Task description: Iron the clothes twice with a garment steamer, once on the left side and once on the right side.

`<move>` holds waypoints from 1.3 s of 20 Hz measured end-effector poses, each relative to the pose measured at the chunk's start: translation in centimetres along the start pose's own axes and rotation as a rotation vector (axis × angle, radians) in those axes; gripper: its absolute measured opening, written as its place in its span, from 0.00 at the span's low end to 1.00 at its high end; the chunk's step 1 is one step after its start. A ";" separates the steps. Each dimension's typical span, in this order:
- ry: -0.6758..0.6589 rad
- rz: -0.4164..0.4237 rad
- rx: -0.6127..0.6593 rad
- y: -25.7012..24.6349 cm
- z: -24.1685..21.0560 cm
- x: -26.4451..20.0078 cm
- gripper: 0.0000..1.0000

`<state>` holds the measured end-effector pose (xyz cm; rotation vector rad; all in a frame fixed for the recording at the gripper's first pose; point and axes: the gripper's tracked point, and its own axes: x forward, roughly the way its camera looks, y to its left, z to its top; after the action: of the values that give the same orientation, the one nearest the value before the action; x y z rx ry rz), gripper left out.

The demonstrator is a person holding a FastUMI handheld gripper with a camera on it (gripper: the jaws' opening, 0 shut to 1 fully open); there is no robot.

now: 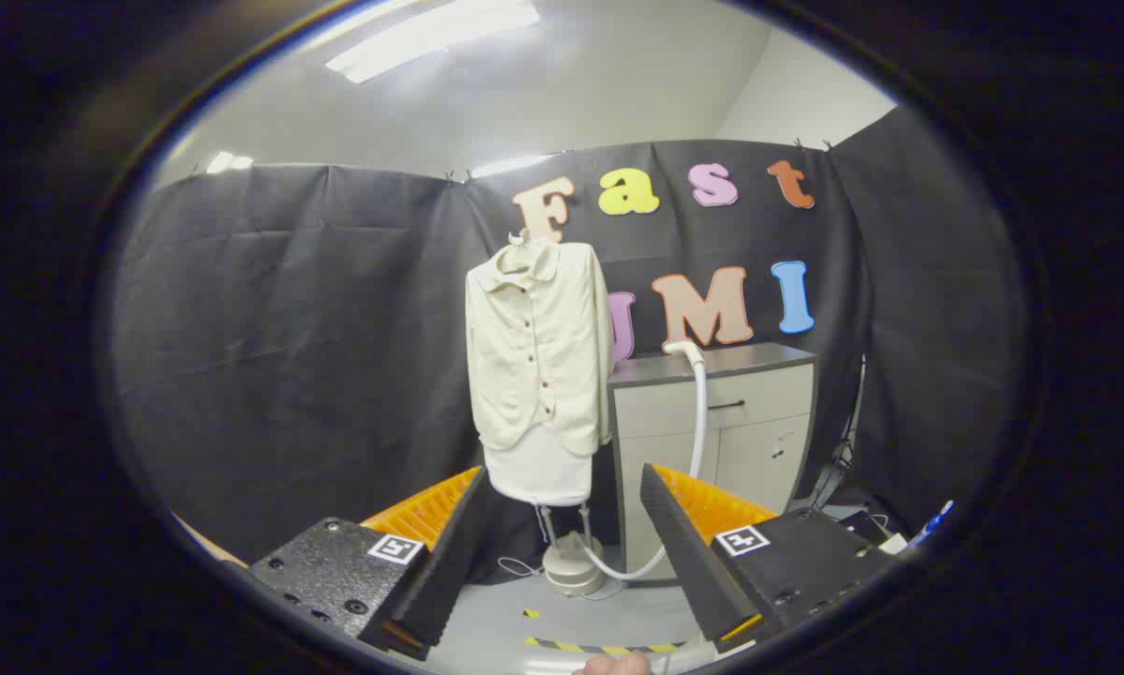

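A: Black cloth wall [290,356] curves round the whole back of the booth, behind everything else. Grey floor [618,614] lies bare between the fingers and the stand, open room straight ahead.

B: Next largest?

A: Grey cabinet [711,422], against the wall, just right of the garment, its left edge hidden behind the sleeve. Then the cream jacket [538,352], buttoned, hanging upright on the steamer's hanger over a white skirt or lining [538,473].

B: Steamer itself?

A: Garment steamer base [573,567] sits on the floor under the clothes, poles rising from it. White hose [697,422] loops from the base up the jacket's right side to the cabinet top; steamer head [681,349] rests there.

B: Jaws?

A: Gripper [562,553] fingers spread wide apart, holding nothing. Jacket and base stand beyond them, centred in the gap, well apart from the tips. Hose and head are beyond the right finger.

B: Small items?

A: Yellow-black striped tape [599,647] on the floor near the fingers; a fingertip [618,664] just below it.
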<state>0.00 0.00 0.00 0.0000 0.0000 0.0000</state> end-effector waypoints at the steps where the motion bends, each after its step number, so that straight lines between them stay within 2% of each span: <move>1: -0.020 0.000 -0.012 -0.1 0.3 -0.2 0.97; 13: -0.006 -0.010 -0.039 1.5 -0.9 0.9 0.97; 19: 0.049 -0.013 -0.048 2.1 -1.7 1.7 0.97; 22: 0.068 -0.041 0.012 2.0 -2.1 2.8 0.97; 26: 0.086 -0.110 -0.028 1.4 -2.1 6.1 0.97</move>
<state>6.11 1.38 -2.06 -0.0275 0.0856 -0.1099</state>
